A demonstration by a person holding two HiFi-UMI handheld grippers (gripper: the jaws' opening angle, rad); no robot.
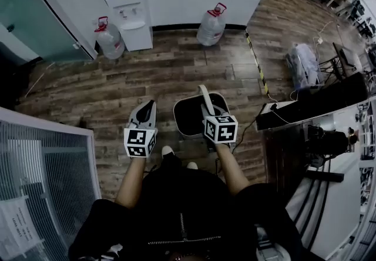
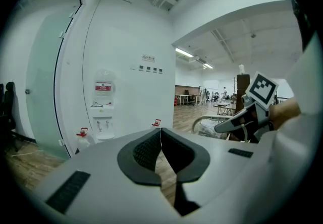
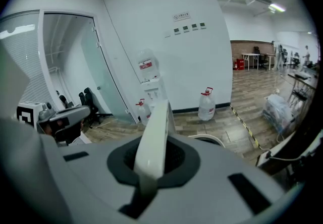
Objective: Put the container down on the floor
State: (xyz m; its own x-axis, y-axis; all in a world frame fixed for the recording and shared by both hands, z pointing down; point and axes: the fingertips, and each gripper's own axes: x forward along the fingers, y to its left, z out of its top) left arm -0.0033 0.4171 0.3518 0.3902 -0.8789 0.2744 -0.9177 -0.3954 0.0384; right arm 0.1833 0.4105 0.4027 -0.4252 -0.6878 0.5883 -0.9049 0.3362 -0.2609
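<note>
A white container with a dark inside hangs above the wooden floor, just in front of the person's feet. Its white handle stands up, and my right gripper is shut on it. In the right gripper view the handle runs up between the jaws, with the container's rim just beyond. My left gripper is held level to the left of the container, apart from it. Its jaws are shut with nothing between them.
A water dispenser stands at the far wall between two water jugs. Yellow-black tape crosses the floor on the right. Beyond it are a desk with cables and a bag. A white meshed panel is at near left.
</note>
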